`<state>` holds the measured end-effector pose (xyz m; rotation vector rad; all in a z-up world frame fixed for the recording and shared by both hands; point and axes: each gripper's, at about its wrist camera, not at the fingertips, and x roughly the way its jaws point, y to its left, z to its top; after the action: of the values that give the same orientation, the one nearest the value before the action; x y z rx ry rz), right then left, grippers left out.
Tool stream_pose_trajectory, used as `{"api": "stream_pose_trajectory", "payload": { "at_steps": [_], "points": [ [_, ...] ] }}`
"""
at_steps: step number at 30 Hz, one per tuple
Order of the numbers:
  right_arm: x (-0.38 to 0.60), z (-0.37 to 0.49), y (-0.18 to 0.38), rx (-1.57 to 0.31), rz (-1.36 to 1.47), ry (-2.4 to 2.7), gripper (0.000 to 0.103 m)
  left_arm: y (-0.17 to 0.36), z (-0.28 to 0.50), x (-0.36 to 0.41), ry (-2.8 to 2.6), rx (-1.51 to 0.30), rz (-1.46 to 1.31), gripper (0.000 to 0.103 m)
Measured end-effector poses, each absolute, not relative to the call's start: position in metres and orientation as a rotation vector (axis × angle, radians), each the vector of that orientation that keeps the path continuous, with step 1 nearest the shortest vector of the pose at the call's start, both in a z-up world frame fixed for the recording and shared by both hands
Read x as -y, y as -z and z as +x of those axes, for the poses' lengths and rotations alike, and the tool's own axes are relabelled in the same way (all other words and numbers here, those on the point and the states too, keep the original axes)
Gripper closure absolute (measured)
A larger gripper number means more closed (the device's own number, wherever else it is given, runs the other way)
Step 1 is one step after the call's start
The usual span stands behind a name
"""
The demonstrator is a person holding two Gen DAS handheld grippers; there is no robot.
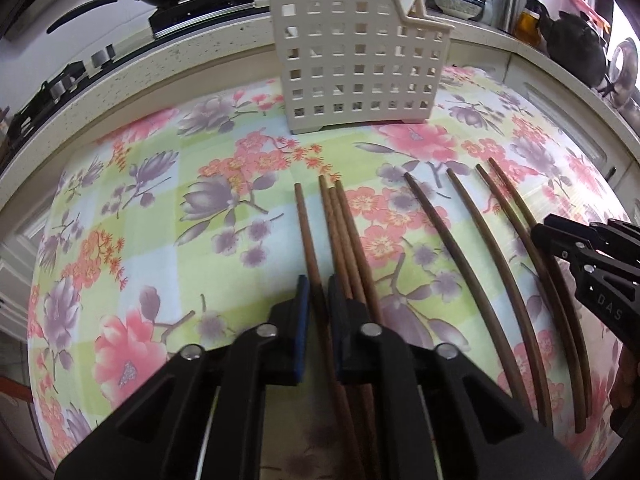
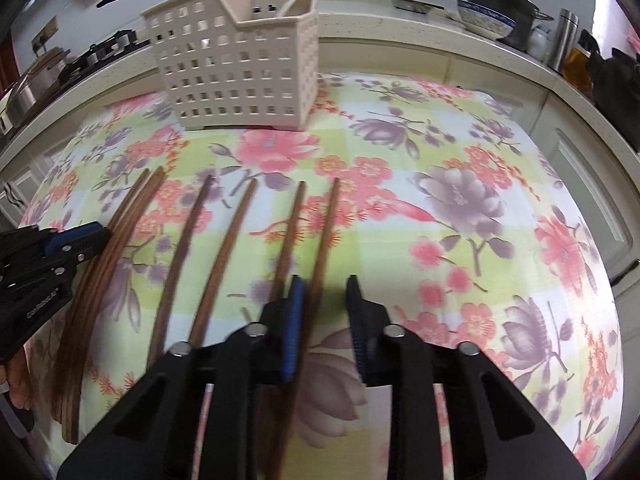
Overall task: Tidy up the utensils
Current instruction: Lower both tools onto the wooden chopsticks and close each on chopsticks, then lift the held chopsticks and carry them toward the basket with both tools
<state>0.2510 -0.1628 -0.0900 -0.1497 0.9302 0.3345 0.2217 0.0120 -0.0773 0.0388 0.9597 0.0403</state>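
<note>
- The table with the flowery cloth (image 1: 132, 208) is the biggest thing. All the work happens on it.
- The cream holder (image 1: 352, 56) stands at the far side. A pale spoon-like thing pokes up inside it, but no chopsticks, so I think the job has barely started.
- Eight brown chopsticks (image 1: 472, 272) lie flat on the cloth, well apart from the holder.
- The left gripper (image 1: 318, 300) is squeezed almost shut around the leftmost chopstick (image 1: 306, 236), which lies on the cloth.
- The right gripper (image 2: 324, 300) is open, with one stick between its fingers. I cannot tell if they touch it.
</note>
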Motion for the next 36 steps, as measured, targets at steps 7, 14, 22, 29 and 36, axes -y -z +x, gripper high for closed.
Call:
{"api": "stream_pose_trajectory", "payload": {
  "at_steps": [7, 14, 22, 29, 36],
  "points": [
    [0.168, 0.248, 0.085, -0.923, -0.102, -0.370, 0.093, 0.071, 0.214, -0.026, -0.004, -0.943, -0.041, 0.097],
    [0.177, 0.236, 0.049, -0.849, -0.066, -0.389, 0.094, 0.042, 0.192, -0.041, -0.008, -0.856, -0.082, 0.097],
    [0.188, 0.214, 0.001, -0.736, -0.051, -0.388, 0.094, 0.001, 0.169, -0.051, -0.036, -0.721, -0.107, 0.097],
    [0.193, 0.218, 0.015, -0.821, -0.061, -0.335, 0.083, -0.001, 0.162, -0.054, -0.035, -0.718, -0.114, 0.097],
    [0.205, 0.246, 0.060, -0.922, -0.103, -0.266, 0.053, 0.009, 0.166, -0.060, -0.032, -0.743, -0.130, 0.097]
  ]
}}
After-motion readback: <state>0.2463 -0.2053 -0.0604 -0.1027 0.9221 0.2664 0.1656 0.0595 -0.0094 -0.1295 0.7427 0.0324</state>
